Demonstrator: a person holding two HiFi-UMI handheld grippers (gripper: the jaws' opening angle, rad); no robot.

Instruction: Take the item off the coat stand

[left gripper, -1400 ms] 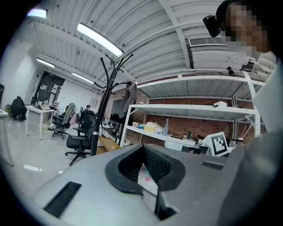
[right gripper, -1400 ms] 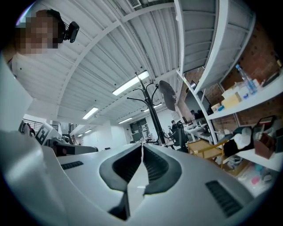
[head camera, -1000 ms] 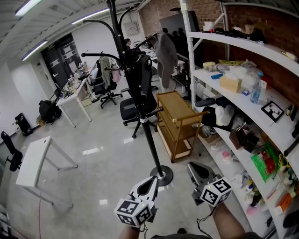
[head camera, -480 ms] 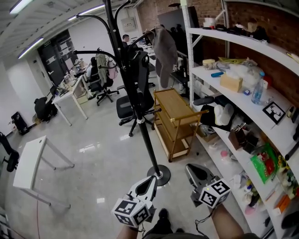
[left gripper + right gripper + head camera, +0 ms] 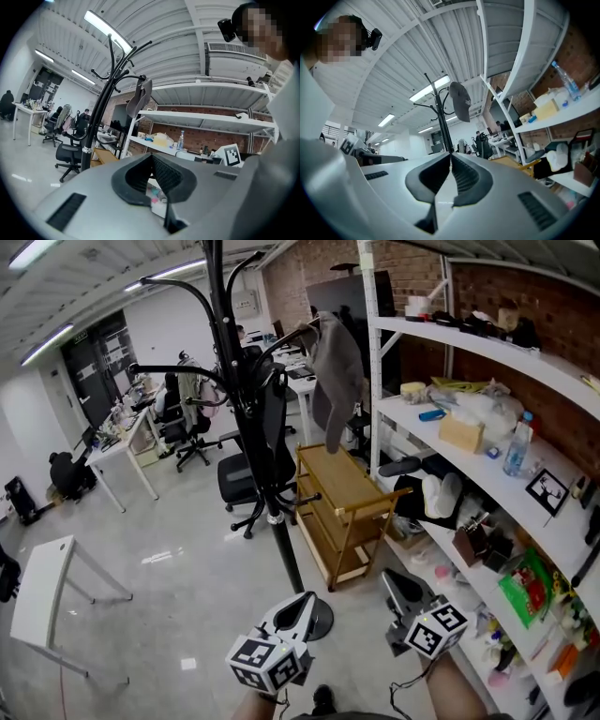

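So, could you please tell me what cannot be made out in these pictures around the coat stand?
- Head view: the coat stand has its top cut off by the upper edge.
- Head view: its base is partly hidden behind the left gripper.
- All views: the grey cap is too small to show how it sits on its hook.

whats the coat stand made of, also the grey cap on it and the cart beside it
Coat stand: likely metal with glossy black paint; thin tube, curved hooks.
Grey cap: soft matte fabric; it hangs limp.
Cart: looks like light wood or bamboo, slatted.
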